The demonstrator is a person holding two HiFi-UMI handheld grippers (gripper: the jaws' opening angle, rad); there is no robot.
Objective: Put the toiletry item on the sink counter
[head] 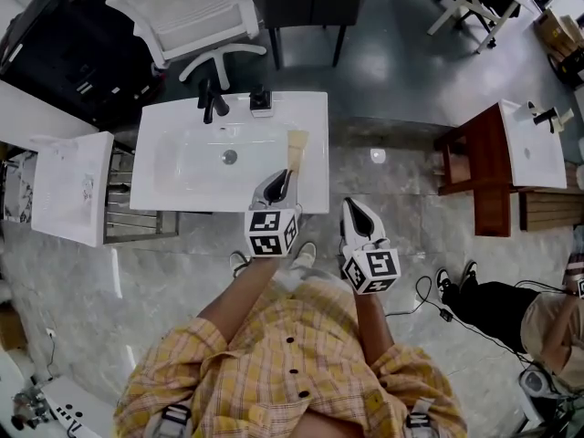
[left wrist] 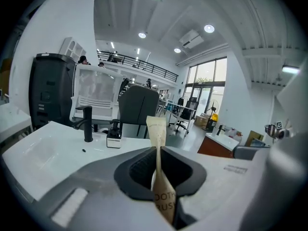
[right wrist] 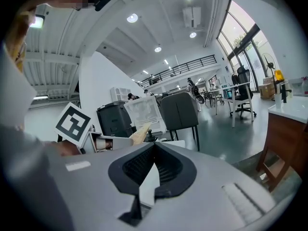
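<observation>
One toothbrush packet (head: 296,151) held over a sink desk (head: 315,117), two grippers in play.
The left gripper (head: 278,185) pinches the packet in narrow jaws, at 3 o'clock of the basin (head: 196,158); the right gripper (head: 356,210) has its jaws together, empty, off the desk at 5 o'clock. One faucet (head: 212,103), one dispenser (head: 261,101). Only the left gripper view shows the packet's print.

Faucet (head: 212,101) at back of sink counter (head: 310,117), dispenser (head: 261,102) right of it, packet (head: 296,149) over counter's right side.
</observation>
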